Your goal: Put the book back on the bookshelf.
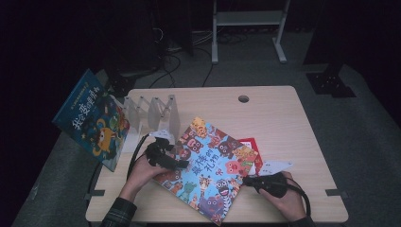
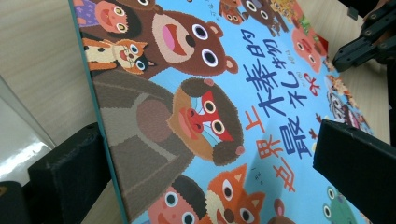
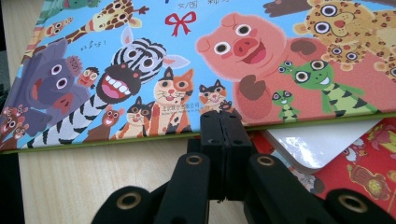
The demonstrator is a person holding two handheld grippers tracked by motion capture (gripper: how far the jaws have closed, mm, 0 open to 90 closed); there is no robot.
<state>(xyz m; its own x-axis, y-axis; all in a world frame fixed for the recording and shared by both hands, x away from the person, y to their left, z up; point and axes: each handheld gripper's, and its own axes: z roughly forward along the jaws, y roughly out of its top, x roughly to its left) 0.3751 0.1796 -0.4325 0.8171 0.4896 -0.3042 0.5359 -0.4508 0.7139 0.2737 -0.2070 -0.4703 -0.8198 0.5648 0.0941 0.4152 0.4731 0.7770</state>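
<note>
Dark floor and cables ring a pale wooden table (image 1: 279,118) with a round hole near its far edge. At the table's middle lies the animal picture book (image 1: 208,165), turned cornerwise, its blue cover full of cartoon animals. Left gripper (image 1: 182,164) comes in from 8 o'clock; in the left gripper view its 2 jaws stand apart, 1 on either side of the book's (image 2: 196,116) near edge, straddling it, and whether they press I cannot tell. Right gripper (image 1: 247,180) lies at 5 o'clock; in the right gripper view its jaws are pressed together with their tips at the book's (image 3: 196,60) edge. A red booklet (image 1: 249,145) peeks out at 3 o'clock. At 10 o'clock stands a clear file rack (image 1: 153,113), with a second blue book (image 1: 92,118) leaning beside it.
</note>
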